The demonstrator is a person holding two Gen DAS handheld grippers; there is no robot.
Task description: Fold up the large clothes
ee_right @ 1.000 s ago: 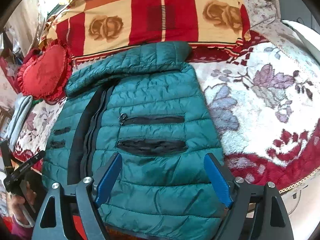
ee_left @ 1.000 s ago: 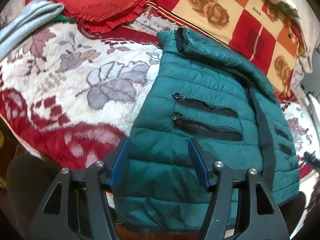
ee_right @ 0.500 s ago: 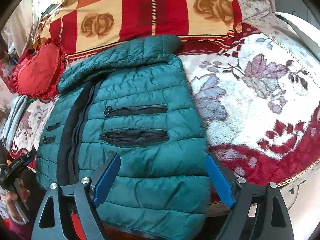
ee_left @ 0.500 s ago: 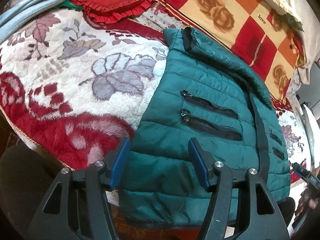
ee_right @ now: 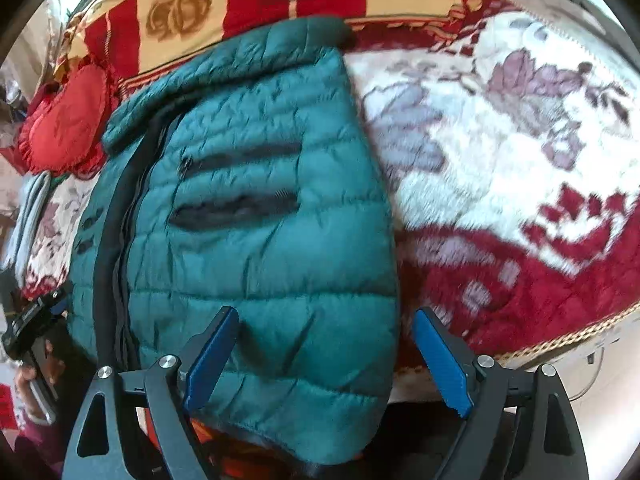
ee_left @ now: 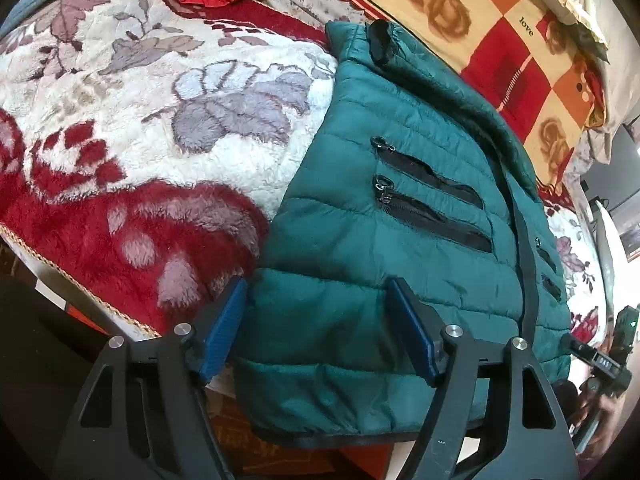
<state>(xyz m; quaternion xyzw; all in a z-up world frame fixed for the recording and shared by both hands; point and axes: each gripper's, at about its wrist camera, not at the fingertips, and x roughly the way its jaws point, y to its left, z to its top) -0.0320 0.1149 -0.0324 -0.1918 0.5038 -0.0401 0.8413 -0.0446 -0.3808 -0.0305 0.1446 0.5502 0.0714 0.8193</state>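
Observation:
A teal quilted puffer jacket [ee_left: 400, 208] lies flat on the bed, front up, with black zip pockets and a black centre zip. Its hem hangs over the bed's front edge. My left gripper [ee_left: 320, 300] is open, its blue pads astride the jacket's lower left corner. In the right wrist view the jacket [ee_right: 256, 208] fills the middle. My right gripper [ee_right: 326, 328] is open, its pads astride the lower right corner of the hem. Neither gripper holds the cloth.
A red and white floral fleece blanket [ee_left: 132, 128] covers the bed. A checked red and yellow quilt [ee_left: 480, 28] and a red heart cushion [ee_right: 64, 120] lie behind the jacket. A folded grey garment [ee_right: 28, 216] sits at the left.
Both grippers have dropped toward the bed's front edge and closed in on the jacket's hem corners. The jaws stay open. The jacket has not moved.

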